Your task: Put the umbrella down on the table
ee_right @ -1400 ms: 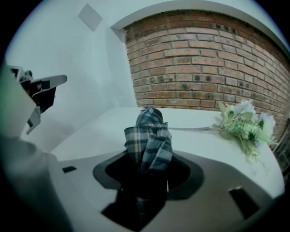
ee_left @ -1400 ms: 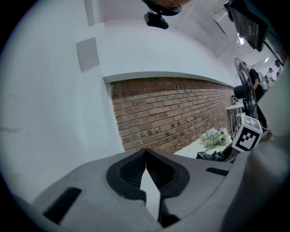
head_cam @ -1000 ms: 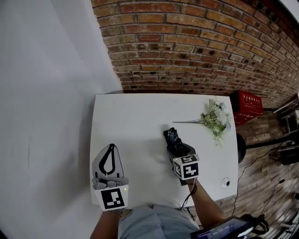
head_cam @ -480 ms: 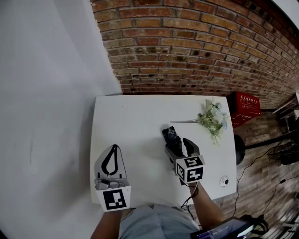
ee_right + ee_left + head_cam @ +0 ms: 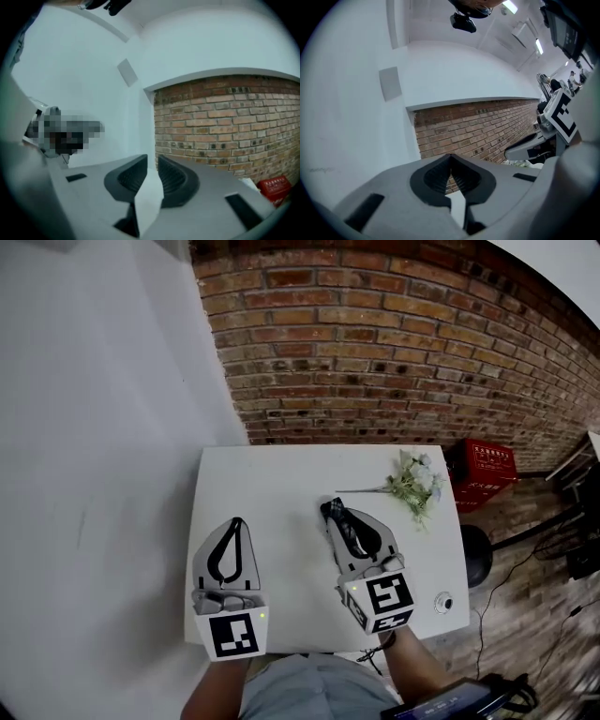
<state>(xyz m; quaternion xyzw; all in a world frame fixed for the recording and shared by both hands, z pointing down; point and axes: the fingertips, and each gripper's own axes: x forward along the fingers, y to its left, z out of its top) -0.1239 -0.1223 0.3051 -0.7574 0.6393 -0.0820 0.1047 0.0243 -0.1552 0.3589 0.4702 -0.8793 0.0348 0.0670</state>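
step: umbrella [image 5: 329, 506] is being left lying on table [image 5: 272, 479] | right gripper [image 5: 152, 159]: jaws closing, nothing between | left gripper [image 5: 451, 158]: pressed together, empty | next: 2 grippers to be kept clear

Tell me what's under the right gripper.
The black umbrella, lying on the white table. Only its far end shows past the right gripper; the rest is covered. The fingers are closing with nothing between them.
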